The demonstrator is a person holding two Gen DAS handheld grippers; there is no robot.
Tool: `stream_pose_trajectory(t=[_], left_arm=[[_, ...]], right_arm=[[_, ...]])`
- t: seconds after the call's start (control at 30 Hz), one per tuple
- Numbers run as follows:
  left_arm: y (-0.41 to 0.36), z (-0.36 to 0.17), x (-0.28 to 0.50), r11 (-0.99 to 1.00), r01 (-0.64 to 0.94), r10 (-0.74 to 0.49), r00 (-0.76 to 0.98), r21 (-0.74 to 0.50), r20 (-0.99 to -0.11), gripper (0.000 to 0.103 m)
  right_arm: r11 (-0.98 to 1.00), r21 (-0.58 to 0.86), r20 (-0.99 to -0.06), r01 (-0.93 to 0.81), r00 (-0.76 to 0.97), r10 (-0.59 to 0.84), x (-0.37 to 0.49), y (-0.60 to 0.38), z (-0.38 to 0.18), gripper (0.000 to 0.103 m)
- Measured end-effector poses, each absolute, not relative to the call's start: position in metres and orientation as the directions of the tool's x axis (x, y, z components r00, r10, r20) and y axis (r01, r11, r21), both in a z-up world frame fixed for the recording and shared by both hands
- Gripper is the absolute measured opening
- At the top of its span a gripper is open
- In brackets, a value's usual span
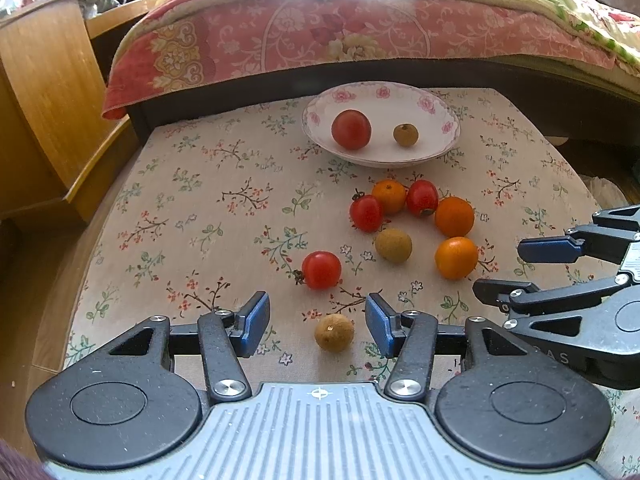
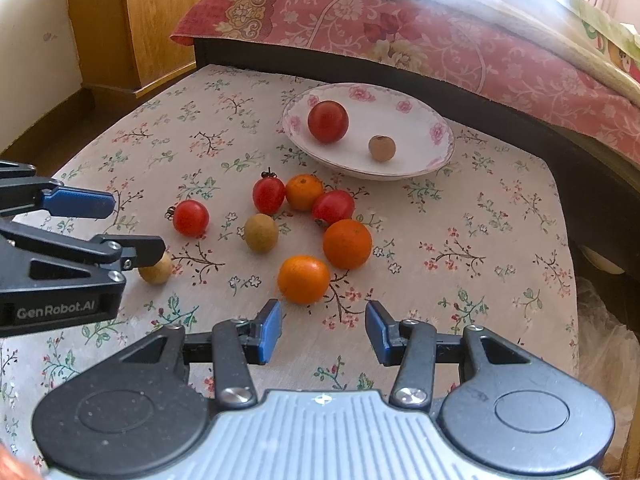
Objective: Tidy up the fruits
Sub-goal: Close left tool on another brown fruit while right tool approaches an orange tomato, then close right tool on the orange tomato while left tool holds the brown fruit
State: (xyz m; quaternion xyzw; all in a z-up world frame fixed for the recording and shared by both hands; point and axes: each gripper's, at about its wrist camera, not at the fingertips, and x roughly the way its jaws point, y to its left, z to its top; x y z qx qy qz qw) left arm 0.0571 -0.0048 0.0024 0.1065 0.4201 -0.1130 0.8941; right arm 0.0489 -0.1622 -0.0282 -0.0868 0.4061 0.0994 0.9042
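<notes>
A white flowered bowl (image 1: 440, 120) (image 2: 424, 160) at the back of the table holds a red tomato (image 1: 351, 129) and a longan (image 1: 405, 135). In front of it lie red tomatoes (image 1: 321, 269), oranges (image 1: 456, 258) (image 2: 303, 279) and a longan (image 1: 393, 245). My left gripper (image 1: 317, 322) is open with a brown longan (image 1: 334, 333) (image 2: 157, 270) between its fingers, untouched. My right gripper (image 2: 323, 330) is open and empty, just short of the nearest orange. It also shows at the right edge of the left wrist view (image 1: 504, 272).
The fruit lies on a floral tablecloth (image 1: 200, 208). A bed with a pink floral quilt (image 1: 320, 32) runs along the far side. A wooden cabinet (image 1: 40, 100) stands at the left. The table edge drops off at right (image 2: 568, 280).
</notes>
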Motion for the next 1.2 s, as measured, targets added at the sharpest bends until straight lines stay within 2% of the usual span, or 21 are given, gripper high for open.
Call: stream_pose_trajectory(t=[0.67,0.87,0.93,1.03,1.2], left_arm=[[0.001,-0.02,0.057,0.931,0.356,-0.152,0.58,0.081,-0.8,0.061],[-0.006,-0.03,0.06,0.923,0.374,-0.149,0.569,0.093,-0.809,0.053],[-0.007,-0.031,0.061,0.923,0.374,-0.153,0.564,0.086,-0.811,0.043],[-0.007,-0.034,0.062,0.923,0.374,-0.151,0.558,0.085,-0.816,0.034],[-0.006,-0.035,0.063,0.925,0.369,-0.148,0.564,0.088,-0.812,0.033]], right_arm=[[0.948,0.036,-0.752,-0.315,0.616,0.233,0.043,-0.181,-0.042,0.049],[0.952,0.049,-0.735,-0.303,0.634,0.239,0.05,-0.189,-0.041,0.049],[0.953,0.052,-0.733,-0.299,0.636,0.24,0.055,-0.19,-0.042,0.049],[0.95,0.069,-0.73,-0.305,0.634,0.256,0.063,-0.188,-0.043,0.049],[0.944,0.075,-0.722,-0.321,0.635,0.274,0.075,-0.178,-0.045,0.049]])
